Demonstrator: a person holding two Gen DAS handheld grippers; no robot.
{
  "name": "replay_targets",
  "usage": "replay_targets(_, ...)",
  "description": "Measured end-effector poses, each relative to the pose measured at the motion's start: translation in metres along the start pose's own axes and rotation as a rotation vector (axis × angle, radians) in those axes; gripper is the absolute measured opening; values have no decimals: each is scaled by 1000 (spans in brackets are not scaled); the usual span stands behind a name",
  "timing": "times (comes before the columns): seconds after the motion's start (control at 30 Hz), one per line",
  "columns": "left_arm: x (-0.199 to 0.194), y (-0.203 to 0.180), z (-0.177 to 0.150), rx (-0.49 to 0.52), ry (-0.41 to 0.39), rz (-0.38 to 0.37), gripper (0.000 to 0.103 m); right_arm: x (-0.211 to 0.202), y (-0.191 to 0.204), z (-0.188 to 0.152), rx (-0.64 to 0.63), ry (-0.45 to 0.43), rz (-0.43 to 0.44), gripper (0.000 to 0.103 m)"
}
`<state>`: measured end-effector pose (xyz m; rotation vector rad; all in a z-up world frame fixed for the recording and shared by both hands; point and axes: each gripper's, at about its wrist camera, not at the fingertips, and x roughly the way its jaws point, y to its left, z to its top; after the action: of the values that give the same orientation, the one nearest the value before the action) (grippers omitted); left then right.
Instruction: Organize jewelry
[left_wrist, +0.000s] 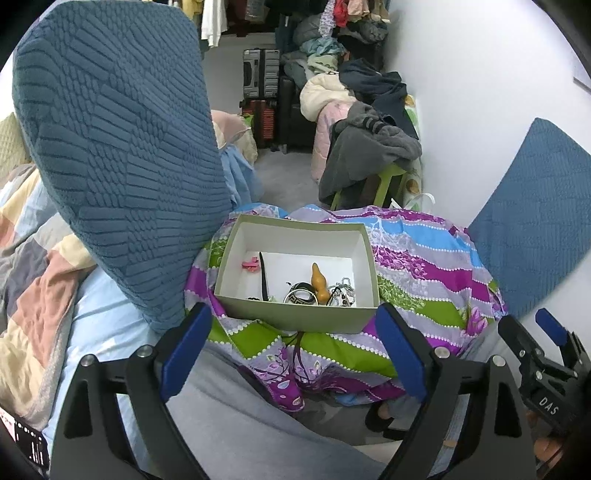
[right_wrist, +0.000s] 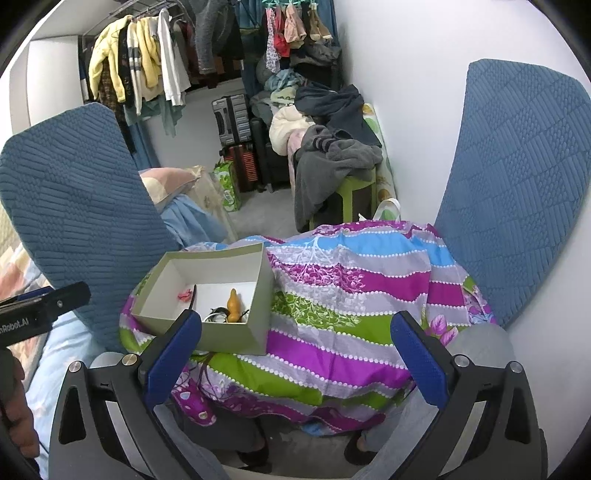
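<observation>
A grey-green open box with a white inside sits on a cloth-covered stand. In it lie a pink clip, a black strip, a black-and-white bangle, an orange piece and a beaded chain. My left gripper is open and empty, just in front of the box. My right gripper is open and empty, above the striped cloth, right of the box. The right gripper also shows in the left wrist view.
Two blue quilted cushions stand left and right of the stand. A patchwork blanket lies at left. Behind are a green stool with clothes, suitcases and hanging clothes.
</observation>
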<state>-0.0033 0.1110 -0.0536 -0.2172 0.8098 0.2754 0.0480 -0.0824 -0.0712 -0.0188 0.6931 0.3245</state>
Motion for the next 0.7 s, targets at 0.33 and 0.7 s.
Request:
replay_targets(0.33, 2, 5, 1, -6, 12, 20, 95, 2, 1, 0, -2, 8, 6, 103)
replay_targets(0.7, 1, 1, 1, 25, 2, 22, 101, 5, -2, -4, 7, 11, -7, 103)
